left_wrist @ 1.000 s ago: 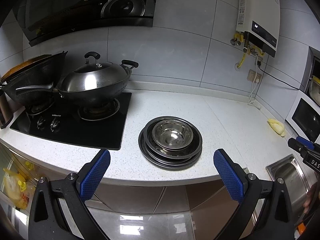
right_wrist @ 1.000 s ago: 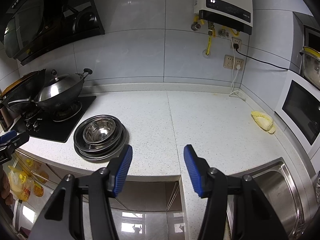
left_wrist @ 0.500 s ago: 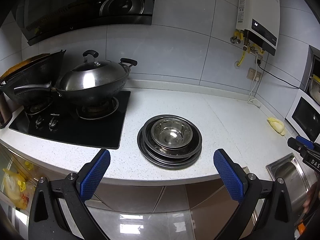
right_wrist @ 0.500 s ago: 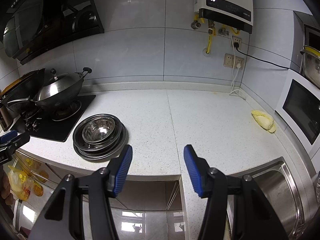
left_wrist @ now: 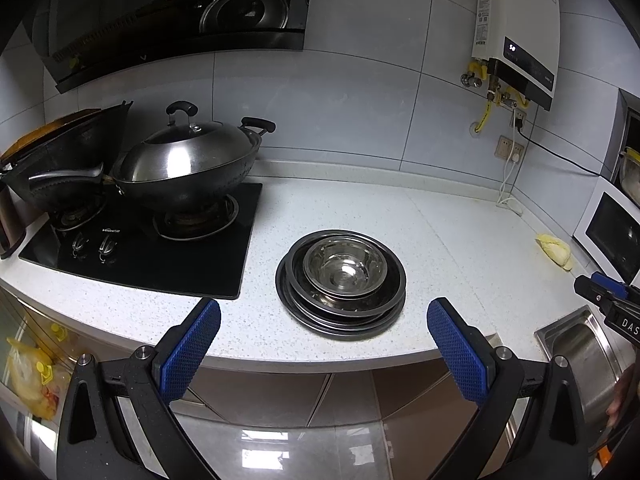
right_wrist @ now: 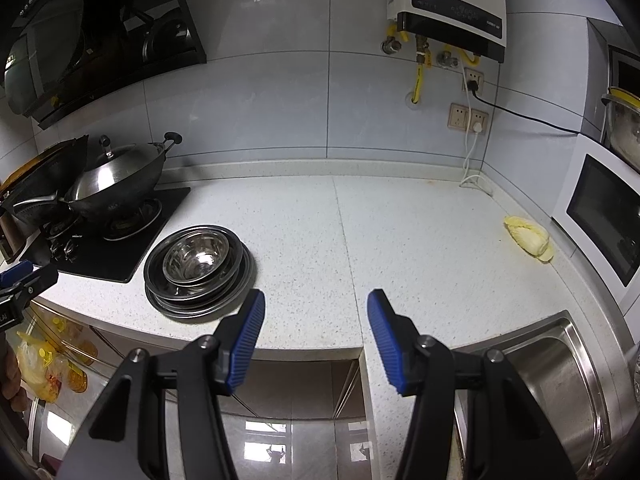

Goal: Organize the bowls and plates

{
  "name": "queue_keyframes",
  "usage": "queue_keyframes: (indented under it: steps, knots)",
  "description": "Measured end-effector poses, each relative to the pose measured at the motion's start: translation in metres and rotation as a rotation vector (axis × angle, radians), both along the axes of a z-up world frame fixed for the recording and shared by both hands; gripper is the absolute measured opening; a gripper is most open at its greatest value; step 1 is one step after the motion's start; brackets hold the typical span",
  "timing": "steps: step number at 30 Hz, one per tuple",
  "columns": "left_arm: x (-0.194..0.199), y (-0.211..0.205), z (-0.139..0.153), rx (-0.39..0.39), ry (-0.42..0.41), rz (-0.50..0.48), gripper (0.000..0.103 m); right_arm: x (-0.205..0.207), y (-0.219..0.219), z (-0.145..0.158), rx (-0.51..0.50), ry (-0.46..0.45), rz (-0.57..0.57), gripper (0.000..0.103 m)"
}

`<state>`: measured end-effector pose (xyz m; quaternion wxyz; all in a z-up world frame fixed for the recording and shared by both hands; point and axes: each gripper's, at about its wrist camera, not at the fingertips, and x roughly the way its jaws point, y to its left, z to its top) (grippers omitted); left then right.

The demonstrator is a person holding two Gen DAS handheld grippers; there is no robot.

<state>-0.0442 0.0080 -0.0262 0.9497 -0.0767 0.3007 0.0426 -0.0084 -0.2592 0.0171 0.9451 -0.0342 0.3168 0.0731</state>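
A stack of steel plates lies on the white speckled counter, with a shiny steel bowl nested on top. My left gripper hangs open in front of the counter edge, short of the stack, with nothing between its blue pads. My right gripper is also open and holds nothing; the stack sits to its left. The right gripper's tip shows at the right edge of the left wrist view, and the left gripper's tip at the left edge of the right wrist view.
A black hob left of the stack carries a lidded wok and a dark pan. A steel sink sits at the right, a microwave on the far right, and a yellow cabbage piece near it.
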Motion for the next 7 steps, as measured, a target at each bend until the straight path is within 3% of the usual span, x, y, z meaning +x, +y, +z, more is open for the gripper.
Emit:
queue_keyframes:
  steps: [7]
  knots:
    - [0.0005,-0.0014,0.0005,0.0,-0.002,-0.003,0.101,0.0017,-0.0004,-0.001,-0.001,0.002,0.004,0.052]
